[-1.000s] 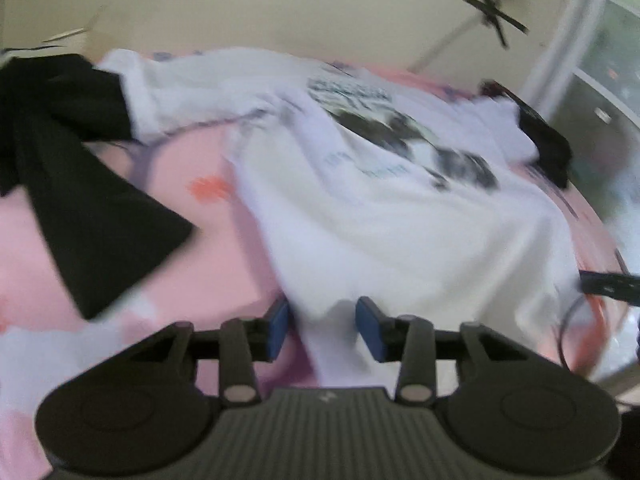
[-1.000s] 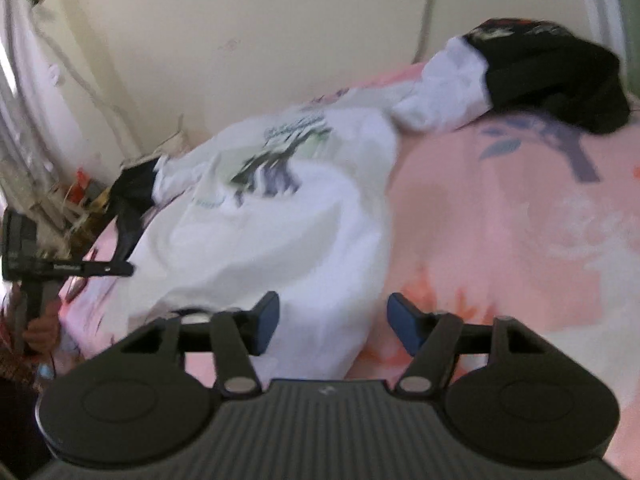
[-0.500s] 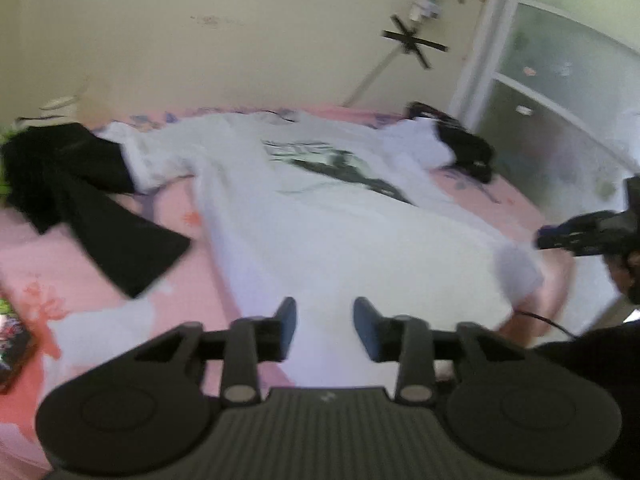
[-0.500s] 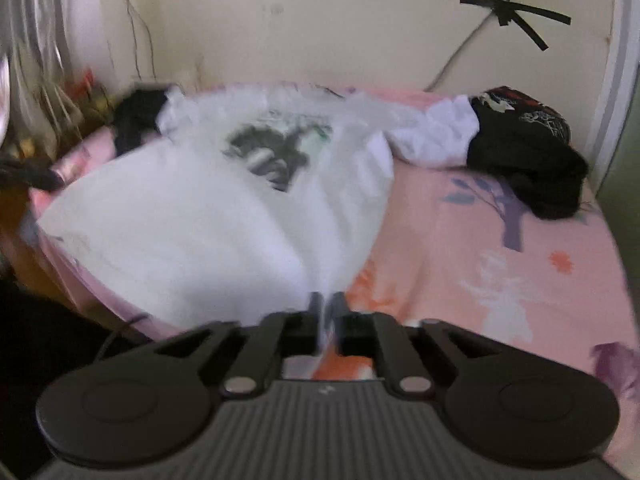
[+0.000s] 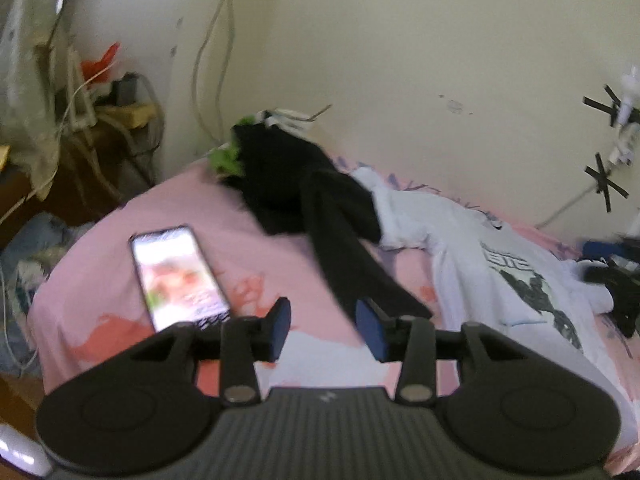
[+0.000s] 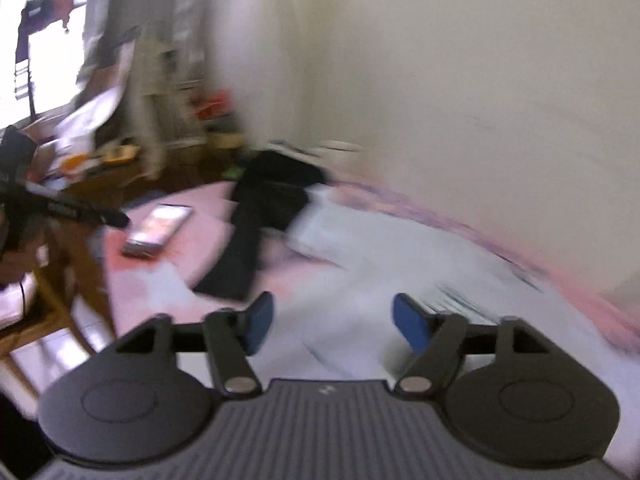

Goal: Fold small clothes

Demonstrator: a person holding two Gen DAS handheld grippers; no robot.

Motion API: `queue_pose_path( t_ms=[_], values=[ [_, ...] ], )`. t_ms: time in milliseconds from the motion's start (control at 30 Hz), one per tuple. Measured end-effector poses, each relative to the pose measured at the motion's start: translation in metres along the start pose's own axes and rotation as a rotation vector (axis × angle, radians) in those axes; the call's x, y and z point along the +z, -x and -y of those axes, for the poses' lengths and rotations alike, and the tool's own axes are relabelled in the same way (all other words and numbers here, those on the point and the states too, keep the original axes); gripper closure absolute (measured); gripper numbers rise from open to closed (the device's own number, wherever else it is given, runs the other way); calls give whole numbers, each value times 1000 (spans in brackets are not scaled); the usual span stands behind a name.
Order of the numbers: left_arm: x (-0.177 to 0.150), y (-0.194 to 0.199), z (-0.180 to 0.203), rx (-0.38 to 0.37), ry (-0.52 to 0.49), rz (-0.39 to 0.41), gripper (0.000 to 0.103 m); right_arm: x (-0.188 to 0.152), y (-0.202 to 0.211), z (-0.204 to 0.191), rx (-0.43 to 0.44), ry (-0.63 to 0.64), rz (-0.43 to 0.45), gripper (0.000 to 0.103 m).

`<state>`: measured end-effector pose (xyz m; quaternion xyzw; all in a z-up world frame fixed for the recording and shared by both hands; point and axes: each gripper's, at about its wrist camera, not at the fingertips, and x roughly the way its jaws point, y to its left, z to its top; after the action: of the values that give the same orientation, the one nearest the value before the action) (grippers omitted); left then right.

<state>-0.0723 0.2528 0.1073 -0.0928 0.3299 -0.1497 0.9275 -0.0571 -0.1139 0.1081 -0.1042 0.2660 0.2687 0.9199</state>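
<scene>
Both grippers carry nothing: left gripper [image 5: 322,326] partly parted, right gripper [image 6: 333,324] wide, jaws just opening. White T-shirt [image 5: 500,272] lies spread on pink bed [image 5: 240,248], beside black garment [image 5: 320,204] and phone [image 5: 178,276].

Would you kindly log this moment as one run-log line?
left gripper: open, empty | right gripper: just opened, empty | white T-shirt: spread flat on bed | phone: on bed

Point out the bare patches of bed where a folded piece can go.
Free: the pink sheet between the phone and the black garment, and the strip before the left claw. Crowded: the white T-shirt covers the right side.
</scene>
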Motion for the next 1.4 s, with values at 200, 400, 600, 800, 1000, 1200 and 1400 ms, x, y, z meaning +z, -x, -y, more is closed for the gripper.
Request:
queue_pose_path(
  t_ms=[200, 400, 600, 800, 1000, 1200, 1400],
  values=[
    [-17, -1, -35, 30, 86, -40, 65, 40, -182, -19, 143, -60, -155, 29],
    [-16, -6, -54, 79, 129, -65, 65, 47, -245, -30, 213, -141, -212, 101],
    [12, -32, -30, 69, 86, -60, 65, 112, -134, 47, 183, -194, 97, 101],
    [66, -89, 37, -66, 20, -12, 61, 87, -15, 180, -67, -297, 190, 101],
    [118, -206, 131, -188, -56, -67, 46, -27, 31, 277, -219, -505, 86, 99],
    [126, -341, 200, -134, -145, -239, 43, -92, 10, 313, -175, -644, -10, 94],
    [117, -366, 198, -115, -104, -101, 94, -91, 14, 319, -232, -604, 14, 81]
  ],
)
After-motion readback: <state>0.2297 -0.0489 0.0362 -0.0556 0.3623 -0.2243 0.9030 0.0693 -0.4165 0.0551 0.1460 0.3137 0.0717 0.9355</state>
